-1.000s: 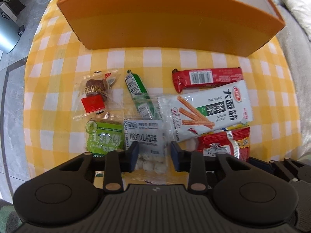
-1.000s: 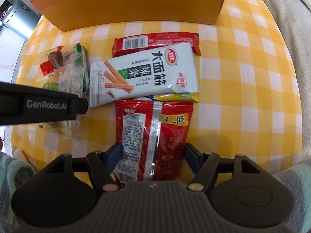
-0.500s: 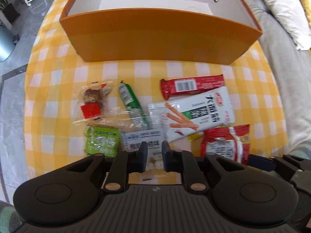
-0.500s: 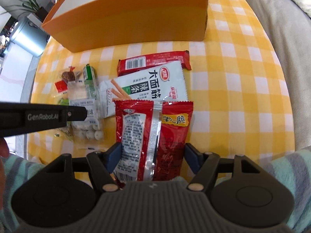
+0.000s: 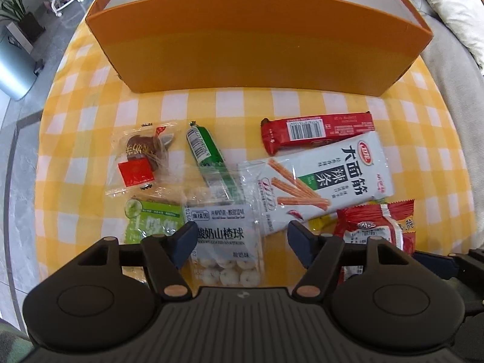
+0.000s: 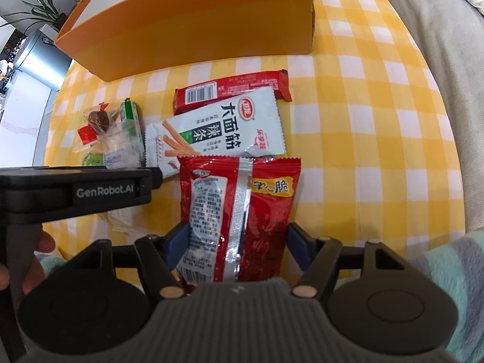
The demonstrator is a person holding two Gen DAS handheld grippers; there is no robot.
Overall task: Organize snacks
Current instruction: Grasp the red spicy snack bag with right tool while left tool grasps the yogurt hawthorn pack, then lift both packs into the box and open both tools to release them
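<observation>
Left tongs (image 5: 240,243) gape wide over the hawthorn-ball bag (image 5: 225,249), nothing gripped. Right tongs (image 6: 237,243) spread, straddling the red snack bag (image 6: 242,211); contact unclear. Pick step, I'd say: each needs to close, lift, carry into the orange box (image 5: 257,45) behind. Snacks lie on the yellow-checked desk (image 5: 423,127); grey floor left, sofa cushions right.

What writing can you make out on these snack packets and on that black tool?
"GenRobot.AI": side of the left gripper.
"大面筋" and "辣条": white spicy-strip packet.
"酸奶山楂球": clear hawthorn-ball packet.
"脆", ending a yellow label: red packet.
Barcode digits, the red bar print and the green packet text are too small or blurred.
</observation>
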